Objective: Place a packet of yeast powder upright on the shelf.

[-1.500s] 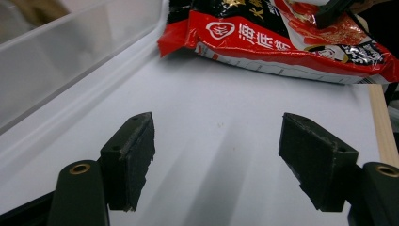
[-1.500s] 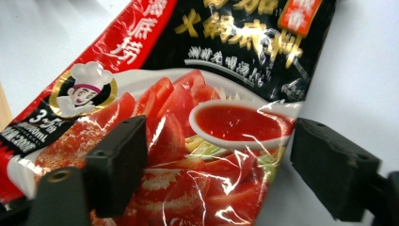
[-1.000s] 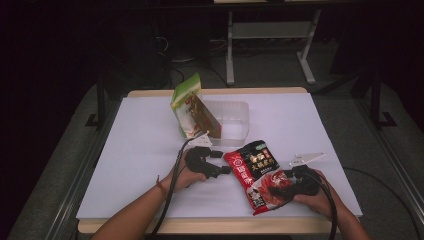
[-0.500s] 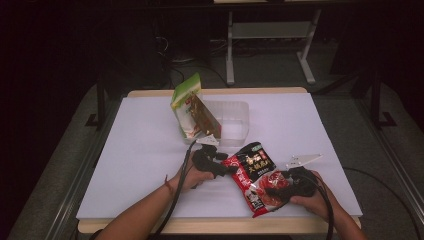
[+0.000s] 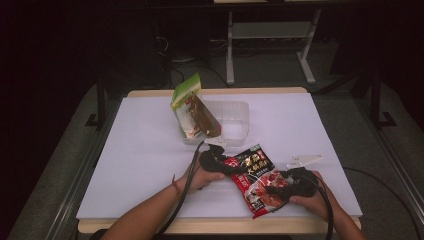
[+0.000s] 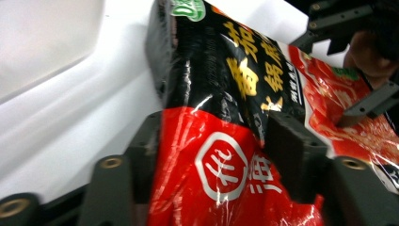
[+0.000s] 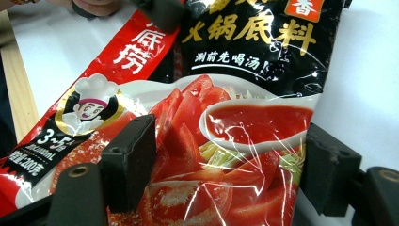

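Observation:
A red and black hotpot-base pouch (image 5: 254, 179) hangs low over the front of the white table (image 5: 135, 165), between my two grippers. My left gripper (image 5: 227, 166) is shut on the pouch's upper left part. In the left gripper view (image 6: 216, 136) one jaw lies on the pouch's (image 6: 221, 155) printed face and the other sits behind it. My right gripper (image 5: 274, 189) is at the pouch's lower right end. In the right gripper view (image 7: 226, 150) its jaws stand wide apart, astride the pouch (image 7: 235, 113), one over the tomato picture and one at the pouch's edge.
A clear plastic tray (image 5: 235, 125) sits at the table's middle back, with a green snack bag (image 5: 189, 106) leaning upright in its left end. The table's wooden front edge (image 5: 220, 224) runs just below both hands.
My left gripper has moved right and taken hold of the pouch's upper end. The pouch has turned and shifted a little away from the front edge. The right hand has barely moved.

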`<state>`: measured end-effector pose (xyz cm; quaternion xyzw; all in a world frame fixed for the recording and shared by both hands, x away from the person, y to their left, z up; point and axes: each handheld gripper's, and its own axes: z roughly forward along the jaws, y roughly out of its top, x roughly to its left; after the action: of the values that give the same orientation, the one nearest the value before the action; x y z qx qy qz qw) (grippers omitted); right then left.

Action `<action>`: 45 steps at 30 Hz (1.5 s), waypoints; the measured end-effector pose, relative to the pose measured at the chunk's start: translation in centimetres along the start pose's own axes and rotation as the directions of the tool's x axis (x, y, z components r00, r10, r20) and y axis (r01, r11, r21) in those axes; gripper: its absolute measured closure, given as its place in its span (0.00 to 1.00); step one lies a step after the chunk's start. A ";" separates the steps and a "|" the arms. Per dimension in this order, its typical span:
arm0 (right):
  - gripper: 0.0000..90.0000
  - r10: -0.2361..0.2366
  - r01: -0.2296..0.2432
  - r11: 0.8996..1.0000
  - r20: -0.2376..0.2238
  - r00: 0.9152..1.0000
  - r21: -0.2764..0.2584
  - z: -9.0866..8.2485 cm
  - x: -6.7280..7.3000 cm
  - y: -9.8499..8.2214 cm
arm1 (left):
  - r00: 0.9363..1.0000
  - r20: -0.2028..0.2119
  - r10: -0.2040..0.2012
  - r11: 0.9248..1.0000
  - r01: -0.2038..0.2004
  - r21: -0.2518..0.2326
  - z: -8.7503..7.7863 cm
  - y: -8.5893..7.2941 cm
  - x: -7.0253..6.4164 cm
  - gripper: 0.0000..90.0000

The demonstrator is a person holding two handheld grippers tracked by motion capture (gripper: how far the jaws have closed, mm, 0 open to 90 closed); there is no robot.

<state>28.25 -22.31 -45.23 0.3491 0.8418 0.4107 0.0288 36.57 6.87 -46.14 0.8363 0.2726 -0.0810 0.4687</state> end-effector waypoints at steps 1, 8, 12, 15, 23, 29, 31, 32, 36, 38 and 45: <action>0.29 -0.002 0.002 1.000 0.003 1.000 0.000 0.0 0.0 0.0 | 1.000 -0.009 0.000 1.000 0.000 -0.004 0.0 0.0 0.0 0.53; 0.29 -0.006 0.006 1.000 -0.002 1.000 -0.014 -0.1 0.1 0.1 | 0.996 -0.081 0.037 0.996 -0.043 -0.072 -0.8 -0.1 -0.1 0.85; 0.29 -0.002 0.002 1.000 -0.002 1.000 -0.015 0.0 0.0 0.1 | 0.995 -0.089 0.041 0.993 -0.050 -0.109 -1.0 -0.2 -0.1 0.96; 0.29 -0.003 0.003 1.000 -0.002 1.000 -0.016 0.0 0.0 0.1 | 0.995 -0.094 0.042 0.993 -0.052 -0.109 -1.1 -0.2 -0.1 0.97; 0.29 -0.012 0.012 1.000 -0.007 1.000 -0.018 0.1 0.0 0.1 | 0.995 -0.085 0.046 0.998 -0.049 -0.037 -0.4 -0.1 -0.1 0.67; 0.29 -0.024 0.024 1.000 -0.005 1.000 -0.014 0.2 0.0 0.0 | 0.999 -0.039 0.023 1.000 -0.022 0.011 0.3 0.0 -0.2 0.43; 0.29 -0.028 0.028 0.999 -0.003 1.000 -0.016 0.1 0.1 0.0 | 0.999 -0.044 0.026 1.000 -0.026 0.013 0.3 0.0 -0.3 0.42; 0.30 -0.032 0.032 0.999 -0.001 0.999 -0.016 0.1 0.1 0.0 | 0.998 -0.046 0.030 0.999 -0.029 0.015 0.3 0.0 -0.4 0.41; 0.34 -0.039 0.039 0.999 0.003 0.999 -0.037 0.1 0.2 0.0 | 1.000 -0.016 0.027 0.999 -0.026 0.023 0.4 0.0 -0.5 0.47; 0.35 -0.039 0.039 0.998 0.001 0.999 -0.043 0.2 0.2 -0.1 | 1.000 -0.015 0.004 1.000 -0.004 0.012 0.4 0.0 -0.3 0.52; 0.35 -0.036 0.035 0.997 -0.012 0.999 -0.063 0.0 0.1 0.0 | 0.999 -0.046 0.002 0.999 -0.005 -0.054 -0.2 -0.1 -0.3 0.89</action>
<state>28.17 -22.22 -45.24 0.3304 0.8348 0.4385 0.0417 36.19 6.98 -45.97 0.8255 0.2839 -0.0536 0.4848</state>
